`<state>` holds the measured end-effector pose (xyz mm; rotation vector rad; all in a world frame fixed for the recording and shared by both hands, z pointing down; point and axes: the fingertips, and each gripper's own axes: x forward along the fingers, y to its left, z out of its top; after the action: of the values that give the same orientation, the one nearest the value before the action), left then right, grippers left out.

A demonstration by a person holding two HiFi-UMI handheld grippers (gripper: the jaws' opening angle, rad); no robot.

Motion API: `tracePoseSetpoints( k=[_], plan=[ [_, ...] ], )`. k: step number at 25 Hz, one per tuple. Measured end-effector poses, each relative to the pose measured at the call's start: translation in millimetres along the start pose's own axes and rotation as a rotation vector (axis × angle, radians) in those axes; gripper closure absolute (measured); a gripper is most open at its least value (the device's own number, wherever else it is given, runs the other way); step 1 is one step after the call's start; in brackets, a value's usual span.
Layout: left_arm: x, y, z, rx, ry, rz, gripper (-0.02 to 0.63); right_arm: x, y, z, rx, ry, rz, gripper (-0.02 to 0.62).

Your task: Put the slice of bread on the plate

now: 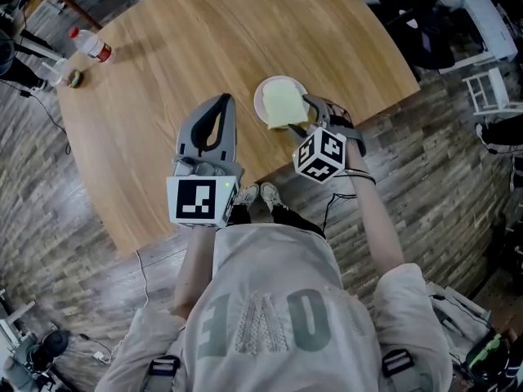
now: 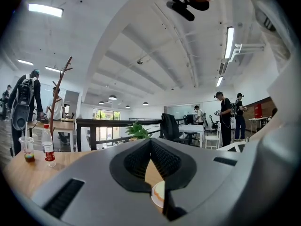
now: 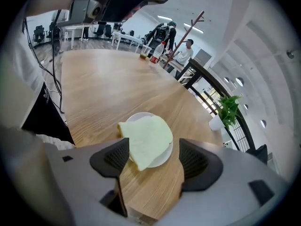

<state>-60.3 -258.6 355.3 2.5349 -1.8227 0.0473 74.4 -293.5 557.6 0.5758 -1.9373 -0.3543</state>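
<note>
The only print we find is hard to read. A clear plastic bottle (image 1: pixel 90 45) with a red cap and red label stands at 10 o'clock on the bench, and its label is too small to make out. The large pale letters on the person's grey shirt (image 1: pixel 270 317) are upside down to us and unclear. Each tool carries a cube (image 1: pixel 320 153) with black-and-white square markers.

The pale, soft-edged slice of bread (image 3: pixel 146 139) lies flat on a small round white plate (image 3: pixel 165 155). It overhangs the rim at 8 o'clock in the right gripper view. The plate sits near the bench edge, at 1 o'clock from the person in the head view. The right tool (image 3: pixel 154 158) is released, its jaws spread wide with the near end of the slice between them and neither pad pressing on it. The left tool (image 2: pixel 150 142) is clenched on nothing and points level over the bench at 11 o'clock.

The round light-oak bench (image 1: pixel 188 47) stands on a grey-brown plank floor (image 1: pixel 441 162). In the left gripper view a clear plastic cup (image 2: pixel 27 149) stands just beside the bottle. The room behind is an open office with ceiling strip lights (image 2: pixel 45 10), a black railing (image 2: pixel 108 122), a green potted plant (image 2: pixel 137 131), a wooden coat stand (image 2: pixel 57 98) and several people standing.
</note>
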Motion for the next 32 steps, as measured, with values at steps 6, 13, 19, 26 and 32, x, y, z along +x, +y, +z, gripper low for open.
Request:
tracePoseSetpoints(
  k=[6,13,19,26,32],
  plan=[
    [4.4,-0.7,8.3,0.009,-0.022,-0.006,0.598,-35.3,-27.9,35.9,0.062,-0.136,-0.045,0.284],
    [11.1,-9.8,20.7,0.029,-0.053,-0.029,0.598,-125.6,-82.7,104.0,0.44,-0.606,-0.132,0.287],
    [12.3,-17.7,41.9,0.068,-0.092,-0.046,0.598,-200.3,-121.4,126.1,0.692,-1.028,-0.121,0.288],
    [4.9,-23.0,59.0,0.086,-0.11,-0.041,0.598,-249.4,-143.2,104.5,0.772,-1.092,-0.411,0.567],
    [-2.2,-19.0,85.5,0.124,-0.179,-0.032,0.598,-273.8,-137.0,85.7,0.857,-1.121,-0.525,0.58]
  ],
)
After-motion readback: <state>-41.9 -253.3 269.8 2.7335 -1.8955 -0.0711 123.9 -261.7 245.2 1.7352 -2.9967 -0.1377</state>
